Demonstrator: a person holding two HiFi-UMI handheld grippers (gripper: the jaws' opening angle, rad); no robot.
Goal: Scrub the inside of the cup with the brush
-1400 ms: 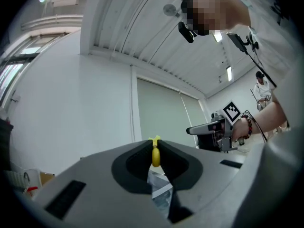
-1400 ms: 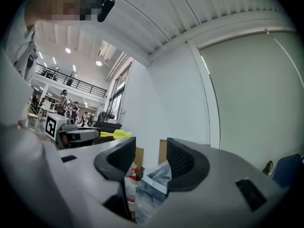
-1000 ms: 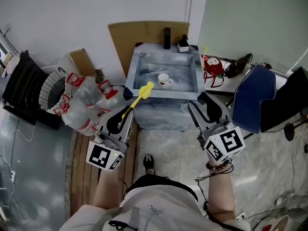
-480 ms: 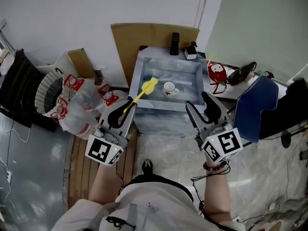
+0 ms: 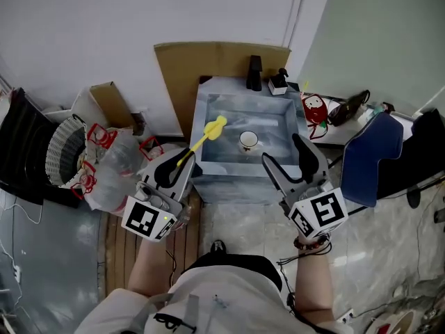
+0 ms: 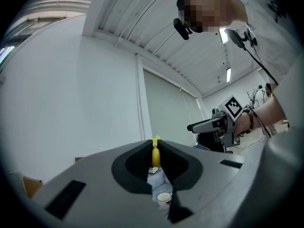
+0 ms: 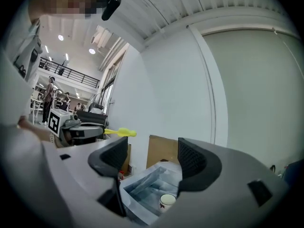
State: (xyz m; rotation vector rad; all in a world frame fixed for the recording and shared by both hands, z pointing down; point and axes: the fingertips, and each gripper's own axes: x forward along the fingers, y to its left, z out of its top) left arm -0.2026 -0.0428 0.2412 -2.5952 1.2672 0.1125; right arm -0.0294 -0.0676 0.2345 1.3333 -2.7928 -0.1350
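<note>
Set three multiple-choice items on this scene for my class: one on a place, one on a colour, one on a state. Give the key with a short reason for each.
1. Where is the cup?
A. On the floor
B. Inside the grey basin
C. On top of the cardboard box

2. What colour is the brush?
A. Red
B. Blue
C. Yellow

3. What is the state of the left gripper?
A. Shut on the brush
B. Open and empty
C. Shut on the cup

Key:
1 B: the head view shows the cup on the bottom of the basin.
2 C: handle and head are both yellow.
3 A: the left gripper view shows the yellow handle pinched between its closed jaws.
</note>
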